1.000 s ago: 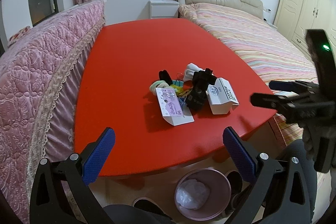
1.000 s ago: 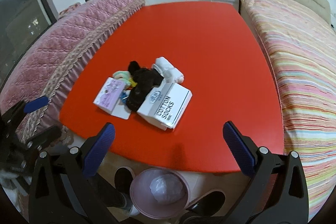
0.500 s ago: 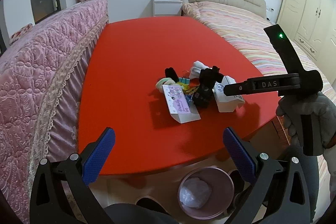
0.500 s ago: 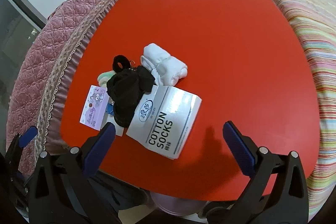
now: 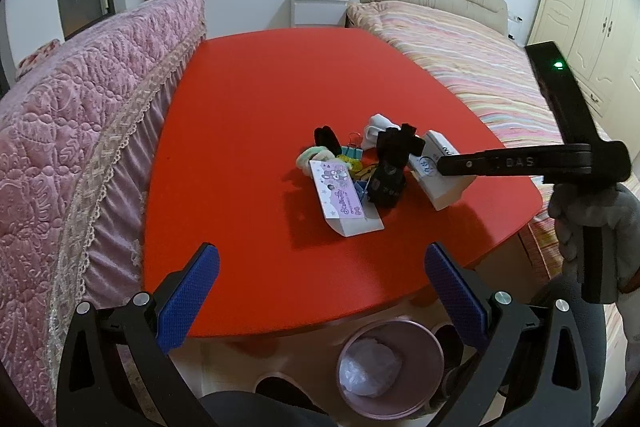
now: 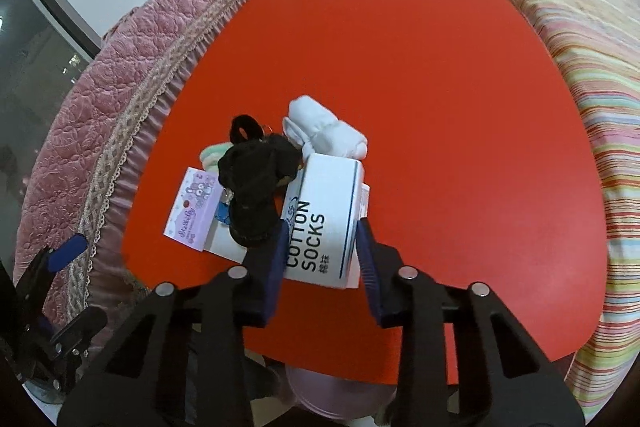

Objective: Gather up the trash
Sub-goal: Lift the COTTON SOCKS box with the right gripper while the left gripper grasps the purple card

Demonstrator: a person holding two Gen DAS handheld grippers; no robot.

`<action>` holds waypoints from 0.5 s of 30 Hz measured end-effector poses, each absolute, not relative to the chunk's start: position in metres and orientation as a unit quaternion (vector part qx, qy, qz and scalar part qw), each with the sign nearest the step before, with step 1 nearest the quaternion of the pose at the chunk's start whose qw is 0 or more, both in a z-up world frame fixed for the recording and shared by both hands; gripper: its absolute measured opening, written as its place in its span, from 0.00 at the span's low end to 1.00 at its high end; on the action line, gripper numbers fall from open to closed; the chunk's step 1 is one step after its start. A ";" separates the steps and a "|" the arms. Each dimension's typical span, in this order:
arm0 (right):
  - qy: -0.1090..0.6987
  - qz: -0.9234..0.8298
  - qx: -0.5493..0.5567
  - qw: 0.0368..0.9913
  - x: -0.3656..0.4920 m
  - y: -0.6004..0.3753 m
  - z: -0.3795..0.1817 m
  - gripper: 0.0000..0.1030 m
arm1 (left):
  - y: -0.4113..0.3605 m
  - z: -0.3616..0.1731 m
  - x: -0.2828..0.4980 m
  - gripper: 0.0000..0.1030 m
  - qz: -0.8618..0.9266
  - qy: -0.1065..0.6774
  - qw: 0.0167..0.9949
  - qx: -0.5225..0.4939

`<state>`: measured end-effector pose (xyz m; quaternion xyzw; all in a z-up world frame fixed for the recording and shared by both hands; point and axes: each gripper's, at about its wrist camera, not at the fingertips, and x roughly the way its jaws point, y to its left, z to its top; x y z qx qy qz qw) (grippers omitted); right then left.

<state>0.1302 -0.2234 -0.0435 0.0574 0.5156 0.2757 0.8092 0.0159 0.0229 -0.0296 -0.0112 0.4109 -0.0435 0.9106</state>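
Observation:
A white "COTTON SOCKS" box [image 6: 324,219] lies near the front of the red table [image 6: 440,67]; in the left wrist view it is the white box [image 5: 440,183]. My right gripper [image 6: 322,249] is closed around the near end of this box, one pad on each side. A black sock [image 6: 256,187], a white sock roll [image 6: 324,131], a purple card packet [image 6: 192,211] and small clips lie beside it. My left gripper [image 5: 320,291] is open and empty, above the table's front edge. A pink bin [image 5: 390,367] with a white bag stands below.
A pink quilted sofa [image 5: 72,131] runs along the table's left side. A striped bed [image 5: 472,67] lies to the right, with cream wardrobes [image 5: 592,19] behind it. A white nightstand [image 5: 318,9] stands at the far wall.
My right gripper has moved down and forward to the sock box and narrowed its fingers around it. My left gripper has stayed open, with only a slight shift of view.

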 end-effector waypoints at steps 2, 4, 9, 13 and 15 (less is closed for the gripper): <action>0.507 0.276 0.056 0.815 0.126 -0.227 -0.038 0.32 | 0.023 -0.030 0.019 0.95 -0.045 0.411 0.910 -0.012; 0.499 0.275 0.055 0.820 0.122 -0.230 -0.032 0.32 | 0.022 -0.030 0.023 0.95 -0.045 0.412 0.910 -0.012; 0.483 0.273 0.051 0.830 0.108 -0.240 -0.021 0.31 | 0.021 -0.030 0.040 0.95 -0.048 0.418 0.907 -0.012; 0.474 0.276 0.050 0.835 0.099 -0.246 -0.012 0.31 | 0.020 -0.034 0.057 0.95 -0.048 0.433 0.900 -0.010; 0.471 0.277 0.052 0.836 0.096 -0.249 -0.010 0.31 | 0.020 -0.038 0.067 0.95 -0.050 0.446 0.893 -0.010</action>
